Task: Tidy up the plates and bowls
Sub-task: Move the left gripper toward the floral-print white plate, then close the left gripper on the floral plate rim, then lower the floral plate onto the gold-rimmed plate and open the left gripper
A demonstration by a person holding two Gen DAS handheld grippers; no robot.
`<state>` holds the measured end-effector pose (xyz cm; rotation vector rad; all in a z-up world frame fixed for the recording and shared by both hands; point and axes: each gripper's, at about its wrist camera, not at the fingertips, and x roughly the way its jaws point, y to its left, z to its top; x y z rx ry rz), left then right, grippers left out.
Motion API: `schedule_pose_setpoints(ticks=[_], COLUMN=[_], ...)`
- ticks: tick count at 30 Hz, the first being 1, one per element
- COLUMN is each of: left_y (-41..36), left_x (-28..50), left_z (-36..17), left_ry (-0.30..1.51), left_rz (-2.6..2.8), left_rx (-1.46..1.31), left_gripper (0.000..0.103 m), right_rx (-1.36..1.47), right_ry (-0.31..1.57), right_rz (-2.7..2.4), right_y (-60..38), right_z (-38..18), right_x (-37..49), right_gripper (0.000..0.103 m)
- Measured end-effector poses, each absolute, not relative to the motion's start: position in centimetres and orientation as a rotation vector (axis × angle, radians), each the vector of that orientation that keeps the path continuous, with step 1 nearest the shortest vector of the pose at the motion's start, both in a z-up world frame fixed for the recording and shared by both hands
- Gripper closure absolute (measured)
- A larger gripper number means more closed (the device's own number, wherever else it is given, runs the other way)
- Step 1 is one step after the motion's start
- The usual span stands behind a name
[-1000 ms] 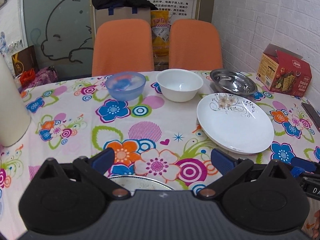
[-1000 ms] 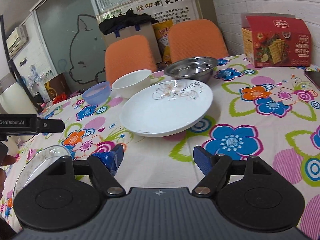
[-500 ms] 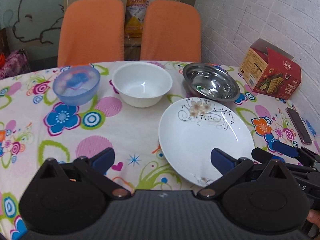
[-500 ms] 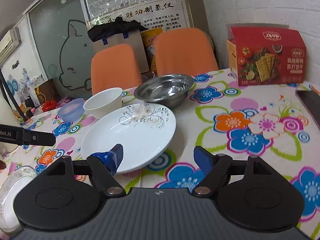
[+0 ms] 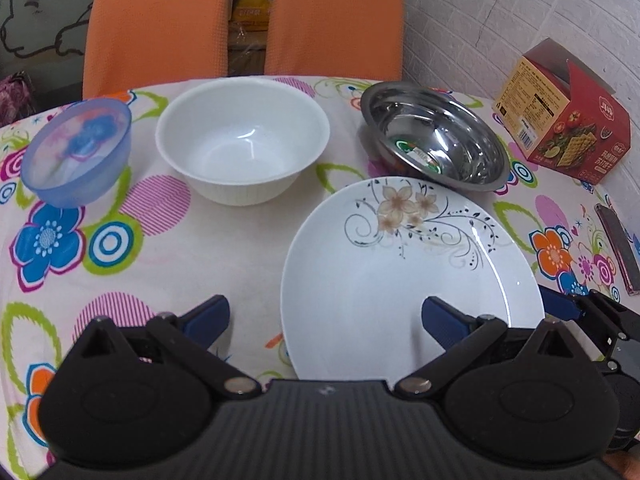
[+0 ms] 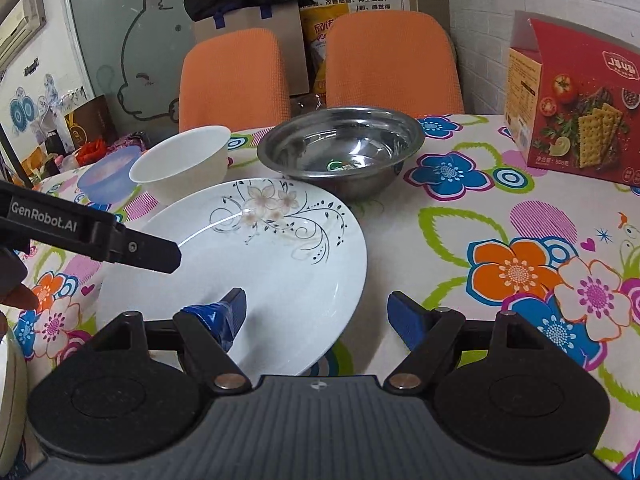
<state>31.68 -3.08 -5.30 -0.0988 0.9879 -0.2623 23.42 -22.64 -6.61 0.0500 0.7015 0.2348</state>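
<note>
With both grippers spread and empty over the floral plate [image 6: 256,264]: right gripper [image 6: 316,316] straddling near rim, left gripper [image 5: 324,320] likewise. Approach step; next, judged: close on rim, lift.

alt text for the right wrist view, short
The right tool hangs open over the near edge of a white flowered plate on a flowery tablecloth. Behind the plate stand a steel bowl, a white bowl and a blue bowl; the left tool reaches in from the left.
</note>
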Motion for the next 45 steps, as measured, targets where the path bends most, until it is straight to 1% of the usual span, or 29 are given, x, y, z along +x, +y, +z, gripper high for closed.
schedule_pose_setpoints(ticks=[3,6,10,13,14,16,18,19,20,24,28,35,40,45], left_y=[-2.8,-2.9,-3.5,-4.4,-4.6,-4.8,-4.5,-4.4,-4.4,-4.1,-2.4,3.3,8.6,12.1], left_x=[31.7,31.6,31.4,30.6,30.4,30.3,30.2,30.0,29.7,28.2,25.8,18.8,13.1,9.0], left_z=[-5.7,-5.7,-5.8,-5.7,-5.6,-5.4,-5.2,-4.9,-4.6,-3.1,-1.4,0.8,1.0,-0.6], left_ry=[0.993,0.989,0.97,0.926,0.921,0.93,0.951,0.952,0.944,0.908,0.868,0.826,0.815,0.827], left_rz=[-0.26,-0.257,-0.248,-0.244,-0.254,-0.225,-0.226,-0.233,-0.243,-0.242,-0.241,-0.186,-0.077,-0.002], left_rx=[-0.121,-0.107,-0.06,0.003,0.002,0.001,-0.015,-0.021,-0.021,-0.019,-0.033,-0.048,-0.058,-0.07], left_gripper=[0.008,0.009,0.015,0.037,0.047,0.047,0.053,0.055,0.06,0.061,0.061,0.061,0.061,0.061], right_rx=[0.026,0.0,0.003,0.009,0.008,-0.004,-0.018,-0.016,-0.01,0.056,0.064,0.053,0.055,0.055], right_ry=[0.7,0.688,0.65,0.652,0.656,0.656,0.636,0.629,0.629,0.632,0.59,0.527,0.515,0.536], right_rz=[0.231,0.219,0.217,0.204,0.201,0.257,0.242,0.243,0.24,0.256,0.243,0.293,0.388,0.493], right_y=[-22.2,-21.7,-21.5,-21.3,-21.0,-20.3,-19.7,-19.7,-19.8,-20.3,-19.5,-16.6,-12.6,-8.1], right_z=[-6.7,-6.9,-7.2,-7.2,-7.2,-7.2,-7.4,-7.4,-7.4,-6.8,-5.4,-2.9,-2.3,-3.0], right_x=[23.6,23.5,23.2,23.2,23.2,23.2,22.9,22.8,22.8,22.1,20.4,16.4,12.6,9.4], right_gripper=[0.039,0.038,0.035,0.035,0.035,0.034,0.034,0.036,0.037,0.037,0.037,0.036,0.036,0.035])
